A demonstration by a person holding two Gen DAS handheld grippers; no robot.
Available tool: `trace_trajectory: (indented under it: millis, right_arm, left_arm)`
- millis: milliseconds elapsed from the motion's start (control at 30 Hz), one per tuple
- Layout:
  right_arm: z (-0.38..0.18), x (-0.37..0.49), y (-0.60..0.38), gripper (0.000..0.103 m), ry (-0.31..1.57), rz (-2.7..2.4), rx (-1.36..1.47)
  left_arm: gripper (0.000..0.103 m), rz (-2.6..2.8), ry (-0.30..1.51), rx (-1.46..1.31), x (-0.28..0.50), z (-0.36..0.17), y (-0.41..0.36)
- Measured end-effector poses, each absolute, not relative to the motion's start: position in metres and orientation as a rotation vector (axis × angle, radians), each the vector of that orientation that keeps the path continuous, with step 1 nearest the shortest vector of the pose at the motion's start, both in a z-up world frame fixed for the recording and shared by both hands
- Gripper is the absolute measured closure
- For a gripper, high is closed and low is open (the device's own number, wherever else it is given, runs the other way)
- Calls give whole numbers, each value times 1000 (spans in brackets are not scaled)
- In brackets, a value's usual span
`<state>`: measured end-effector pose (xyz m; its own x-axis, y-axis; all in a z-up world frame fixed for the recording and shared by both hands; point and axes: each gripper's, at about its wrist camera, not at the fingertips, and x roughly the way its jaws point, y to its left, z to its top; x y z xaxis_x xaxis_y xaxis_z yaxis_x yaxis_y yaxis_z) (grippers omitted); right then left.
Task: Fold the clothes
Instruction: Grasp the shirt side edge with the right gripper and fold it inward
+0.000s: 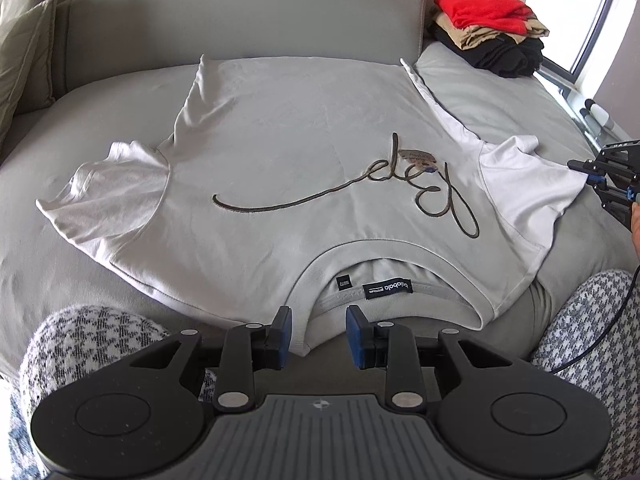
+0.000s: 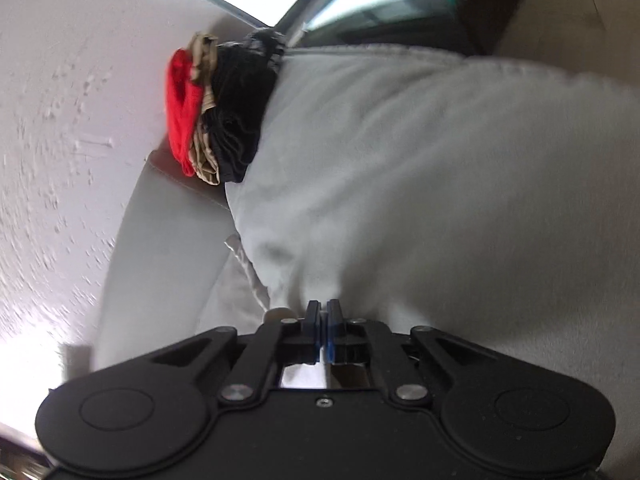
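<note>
A pale grey T-shirt (image 1: 288, 168) lies face up and spread flat on a grey sofa seat (image 1: 60, 152), its collar nearest the camera. Inside the neck, a black label (image 1: 387, 290) reads, upside down, something like "bdabola", though the small print is unclear; a smaller black tag (image 1: 344, 283) sits left of it. Dark cursive stitching (image 1: 400, 188) crosses the chest. The left gripper (image 1: 319, 336) hangs over the collar rim, jaws partly apart, pads touching nothing. Bare cushion lies past both sleeves. The right gripper (image 1: 587, 175) is pinched closed on the right sleeve's edge (image 1: 528, 188). A folded stack (image 1: 490, 28), red on top, sits at the far right corner.
</note>
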<state>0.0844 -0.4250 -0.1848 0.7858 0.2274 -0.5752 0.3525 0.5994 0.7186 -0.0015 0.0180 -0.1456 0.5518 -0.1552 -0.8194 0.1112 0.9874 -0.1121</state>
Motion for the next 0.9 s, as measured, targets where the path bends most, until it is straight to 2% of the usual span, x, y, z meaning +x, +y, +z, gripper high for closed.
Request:
trace_trajectory:
  millis: [267,500,533,800,900]
  right_arm:
    - [-134,84,-341,101,651,148,558]
    - [-158,78,-227,100,856,425,57]
    - [-163,76,-220,97,890,439,14]
    - [-152,86,-286,96,861,134,177]
    - [-167,104,-293,96,949,111,184]
  left_arm:
    - [74,-156,966,-102,-1,-152,30]
    - [74,-144,972,-135,-3,-157,39]
    - [74,-144,973,-137,-3,-157,39]
    - [74,-141,979,-124,-1,-159,37]
    - [74,-153,979,-94,-3,-158,30]
